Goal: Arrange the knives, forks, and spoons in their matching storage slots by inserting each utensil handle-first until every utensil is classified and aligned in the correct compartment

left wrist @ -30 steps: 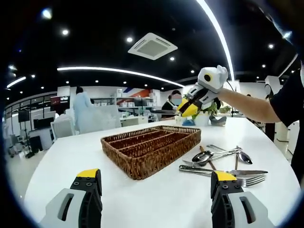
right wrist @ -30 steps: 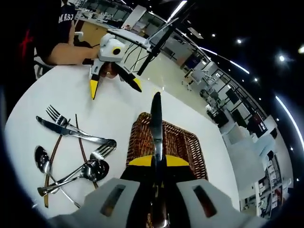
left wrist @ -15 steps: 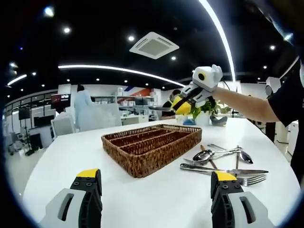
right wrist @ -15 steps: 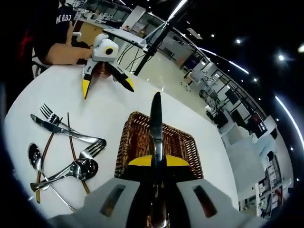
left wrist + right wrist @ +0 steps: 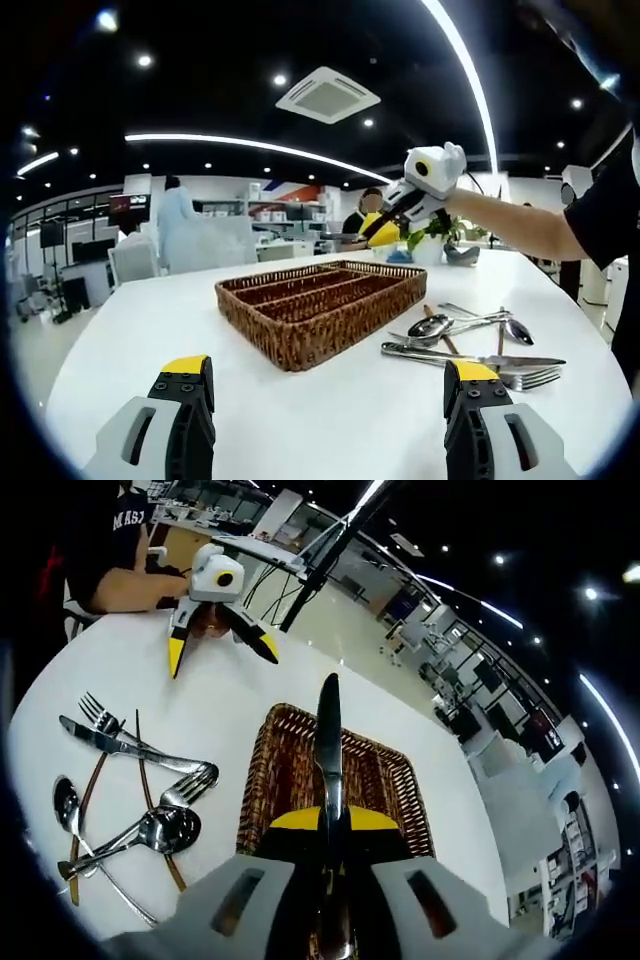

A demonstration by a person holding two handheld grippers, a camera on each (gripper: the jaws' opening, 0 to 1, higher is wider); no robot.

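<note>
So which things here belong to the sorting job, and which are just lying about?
Job:
- basket, slotted, on the table
- knife, shut in the right tool above the basket
- left tool, open
- loose pile of forks, spoons, a knife and chopsticks beside the basket

Lying about:
- potted plant at the table's far edge
- chairs behind

One wicker tray (image 5: 385, 780), two knives (image 5: 328, 735) (one held over it), two forks (image 5: 180, 788), two spoons (image 5: 165, 828), two chopsticks (image 5: 148, 800).
</note>
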